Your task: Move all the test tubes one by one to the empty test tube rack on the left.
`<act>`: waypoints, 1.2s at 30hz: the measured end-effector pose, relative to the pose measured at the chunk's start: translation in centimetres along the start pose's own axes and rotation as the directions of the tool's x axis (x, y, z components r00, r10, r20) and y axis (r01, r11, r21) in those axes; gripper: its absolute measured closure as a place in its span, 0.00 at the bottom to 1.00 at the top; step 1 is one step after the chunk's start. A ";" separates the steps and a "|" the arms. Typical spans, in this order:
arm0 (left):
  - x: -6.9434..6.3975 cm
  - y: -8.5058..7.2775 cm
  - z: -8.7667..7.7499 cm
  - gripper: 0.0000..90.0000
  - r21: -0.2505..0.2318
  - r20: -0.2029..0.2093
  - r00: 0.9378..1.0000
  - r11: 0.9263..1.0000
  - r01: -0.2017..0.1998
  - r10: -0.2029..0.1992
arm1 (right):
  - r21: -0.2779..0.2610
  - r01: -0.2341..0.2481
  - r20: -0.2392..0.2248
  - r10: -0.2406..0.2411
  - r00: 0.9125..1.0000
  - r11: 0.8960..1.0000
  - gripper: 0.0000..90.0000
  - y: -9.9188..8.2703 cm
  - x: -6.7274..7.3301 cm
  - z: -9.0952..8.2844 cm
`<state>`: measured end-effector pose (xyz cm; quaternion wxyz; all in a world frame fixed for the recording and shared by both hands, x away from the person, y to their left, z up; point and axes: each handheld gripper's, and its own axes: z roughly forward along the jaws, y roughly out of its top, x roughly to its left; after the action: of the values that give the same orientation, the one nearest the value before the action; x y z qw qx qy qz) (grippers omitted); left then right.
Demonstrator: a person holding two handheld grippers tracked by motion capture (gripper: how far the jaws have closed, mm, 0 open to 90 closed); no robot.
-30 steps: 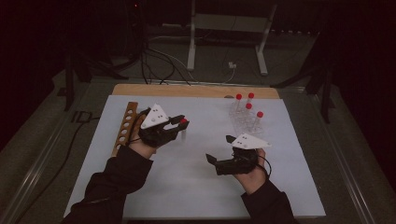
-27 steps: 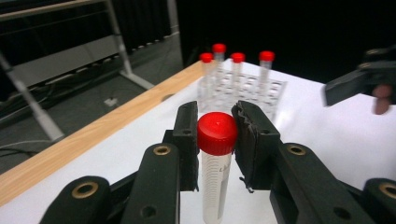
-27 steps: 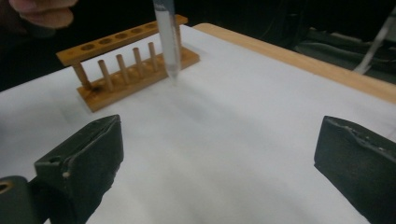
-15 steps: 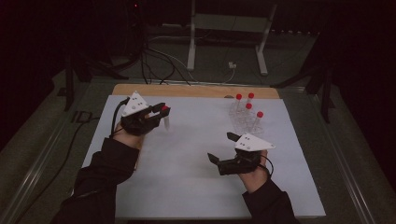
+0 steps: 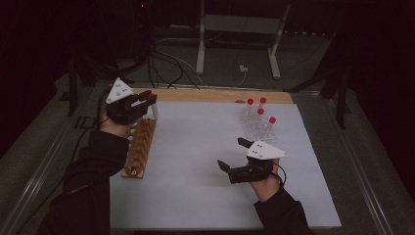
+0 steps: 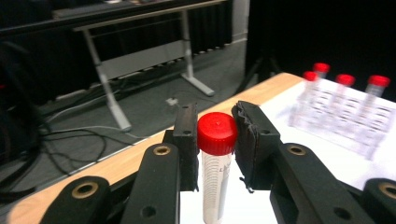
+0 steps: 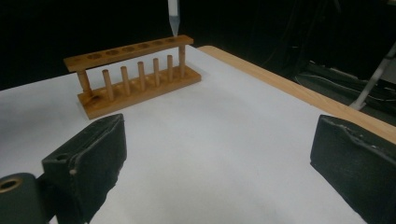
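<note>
My left gripper [image 5: 147,101] is shut on a clear tube with a red cap [image 6: 216,134], pads pressed on the cap's two sides. It hovers over the far end of the wooden rack [image 5: 140,146] at the mat's left edge. From the right gripper view the tube's pointed tip [image 7: 174,19] hangs just above the rack's [image 7: 134,74] far end holes. My right gripper [image 5: 232,153] stays low over the mat at the near right, jaws wide apart with nothing between them [image 7: 219,154].
A clear plastic rack [image 5: 256,125] with several red-capped tubes [image 6: 345,80] stands at the far right of the white mat [image 5: 195,161]. A wooden board edge [image 5: 220,95] runs along the back. Cables and a metal stand lie on the floor beyond.
My left gripper has carried the tube left and away, from above the mat to over the wooden rack's far end. The right gripper has not moved.
</note>
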<state>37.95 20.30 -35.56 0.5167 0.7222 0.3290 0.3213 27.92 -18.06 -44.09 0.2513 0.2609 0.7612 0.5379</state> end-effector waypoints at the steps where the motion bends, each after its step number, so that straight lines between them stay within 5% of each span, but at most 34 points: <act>1: 0.5 0.0 -0.1 0.80 0.005 -0.018 1.000 1.000 0.006 -0.006 | 0.005 -0.002 -0.001 0.002 1.000 1.000 0.04 0.0 0.0 0.0; 9: 3.4 -0.9 -0.2 0.80 0.013 -0.106 0.993 0.999 0.046 -0.044 | -0.023 0.012 -0.007 -0.012 1.000 1.000 0.04 -0.3 0.0 0.2; 17: 5.2 -2.8 0.5 0.80 0.020 -0.195 0.978 0.996 0.084 -0.078 | -0.036 0.034 -0.005 -0.034 0.999 0.999 0.04 -0.3 0.1 0.1; 24: 6.1 -5.2 1.5 0.80 0.040 -0.218 0.969 0.991 0.129 -0.118 | -0.019 0.027 -0.009 -0.027 1.000 0.999 0.06 -0.3 0.1 0.1; 36: 5.8 -8.0 2.8 0.80 0.084 -0.215 0.968 0.985 0.154 -0.133 | 0.024 -0.028 -0.022 0.029 0.999 0.999 0.06 -0.1 -0.5 -0.1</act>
<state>42.44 25.49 -43.26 0.4645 0.6837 0.4484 0.3401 28.23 -18.51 -44.13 0.2321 0.2688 0.7664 0.5353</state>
